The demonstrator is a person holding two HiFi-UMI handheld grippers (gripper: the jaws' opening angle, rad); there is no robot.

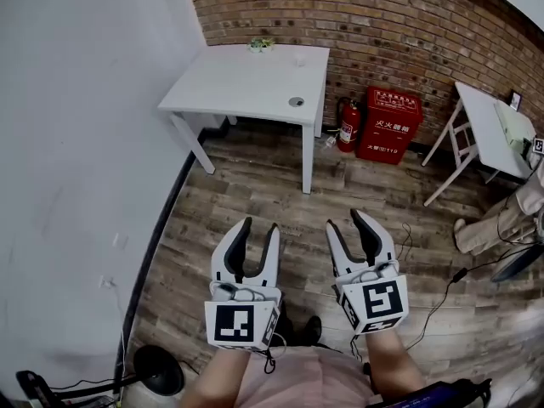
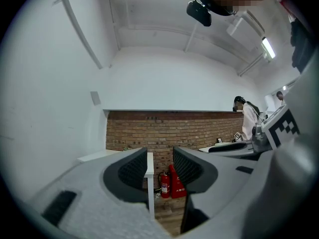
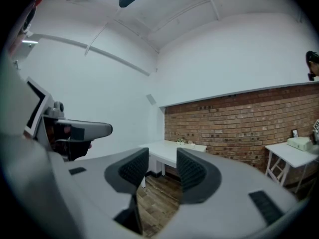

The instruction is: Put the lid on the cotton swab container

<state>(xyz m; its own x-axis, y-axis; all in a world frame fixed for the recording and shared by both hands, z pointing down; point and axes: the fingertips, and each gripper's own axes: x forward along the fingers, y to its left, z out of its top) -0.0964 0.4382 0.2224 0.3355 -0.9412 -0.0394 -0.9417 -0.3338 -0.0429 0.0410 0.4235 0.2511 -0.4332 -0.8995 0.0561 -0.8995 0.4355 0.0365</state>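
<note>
You are holding the left gripper [image 1: 259, 225] and the right gripper [image 1: 345, 221] side by side over the wooden floor [image 1: 255, 185], both with jaws standing apart and gripping nothing. Ahead, bare floor is lying open up to the white table [image 1: 238, 87], with the white wall [image 1: 85, 143] running along your left and a fire extinguisher [image 1: 347, 126] and red box [image 1: 389, 124] sitting against the brick wall [image 1: 382, 32]. On that table a small round piece [image 1: 296, 102] is sitting near the front right edge and a small greenish item [image 1: 261, 45] at the back edge, both too small to tell container from lid.
</note>
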